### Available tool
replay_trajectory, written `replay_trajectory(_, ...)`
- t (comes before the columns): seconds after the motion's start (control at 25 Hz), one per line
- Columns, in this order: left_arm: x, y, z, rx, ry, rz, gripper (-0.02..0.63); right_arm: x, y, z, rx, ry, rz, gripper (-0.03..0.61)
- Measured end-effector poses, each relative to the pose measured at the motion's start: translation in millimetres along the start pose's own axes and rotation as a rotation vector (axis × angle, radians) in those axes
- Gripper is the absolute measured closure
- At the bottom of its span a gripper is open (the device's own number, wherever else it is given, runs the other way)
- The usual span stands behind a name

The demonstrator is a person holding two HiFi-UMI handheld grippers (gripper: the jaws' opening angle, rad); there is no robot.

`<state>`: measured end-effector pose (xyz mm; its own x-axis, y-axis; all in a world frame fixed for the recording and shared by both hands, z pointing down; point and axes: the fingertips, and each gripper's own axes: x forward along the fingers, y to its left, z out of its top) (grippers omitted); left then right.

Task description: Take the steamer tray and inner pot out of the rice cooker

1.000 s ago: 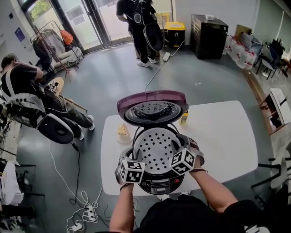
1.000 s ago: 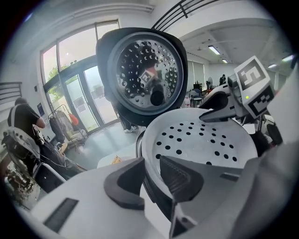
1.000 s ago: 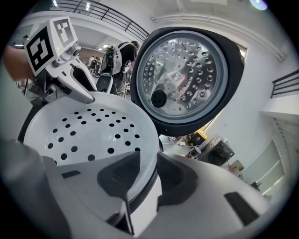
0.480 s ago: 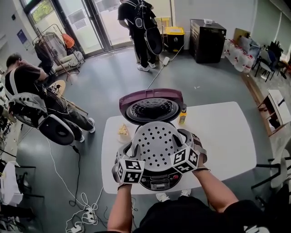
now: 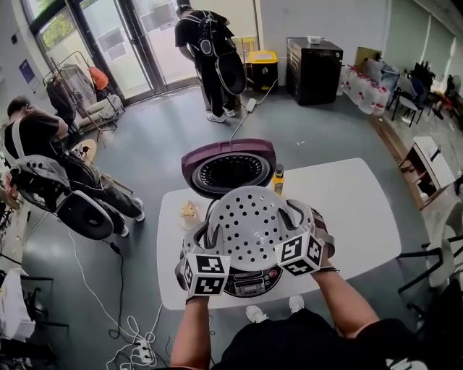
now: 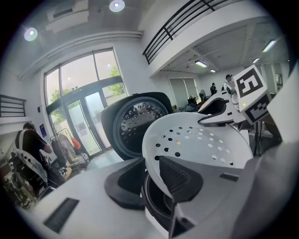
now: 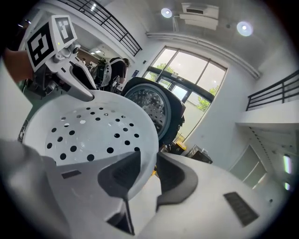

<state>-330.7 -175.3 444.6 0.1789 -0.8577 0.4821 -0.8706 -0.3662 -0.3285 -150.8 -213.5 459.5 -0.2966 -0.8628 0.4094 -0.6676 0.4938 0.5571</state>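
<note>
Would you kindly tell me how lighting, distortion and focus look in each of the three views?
Head view: soft, even daylight; the room bends toward the edges; the steamer tray is sharp. Left gripper view: heavy fisheye with dark corners; the glass doors are washed out. Right gripper view: same fisheye and dark corners; the ceiling lights flare and the windows are overexposed.

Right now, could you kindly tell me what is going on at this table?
A person holds a claw in each hand. The left claw and right claw are shut on opposite sides of the white steamer tray, holding it above the open rice cooker on the white table. The inner pot is not yet out.
</note>
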Motion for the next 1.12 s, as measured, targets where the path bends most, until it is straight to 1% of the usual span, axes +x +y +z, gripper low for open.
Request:
replay_trajectory(0.2, 4, -25, 19, 0.004, -0.016, -0.006, 0.522, -14, -25, -16, 0.019, 0.001, -0.026, 0.477)
replay_trajectory(0.48, 19, -66, 53, -0.011, -0.019, 0.03, 0.535, -22, -69, -51, 0.034, -0.028, -0.023, 0.479)
replay_trajectory(0.84, 49, -147, 107, -0.042, -0.041, 0.056, 0.538, -33, -146, -116, 0.023, -0.046, -0.025, 0.48)
replay_trajectory(0.96, 67, -174, 117, -0.057, -0.034, 0.042, 0.538, -33, -168, -140, 0.01, -0.036, -0.023, 0.48)
replay_trajectory(1.12, 94, -206, 120, -0.081, -0.002, 0.011, 0.537, -26, -187, -175, -0.017, -0.007, -0.016, 0.48)
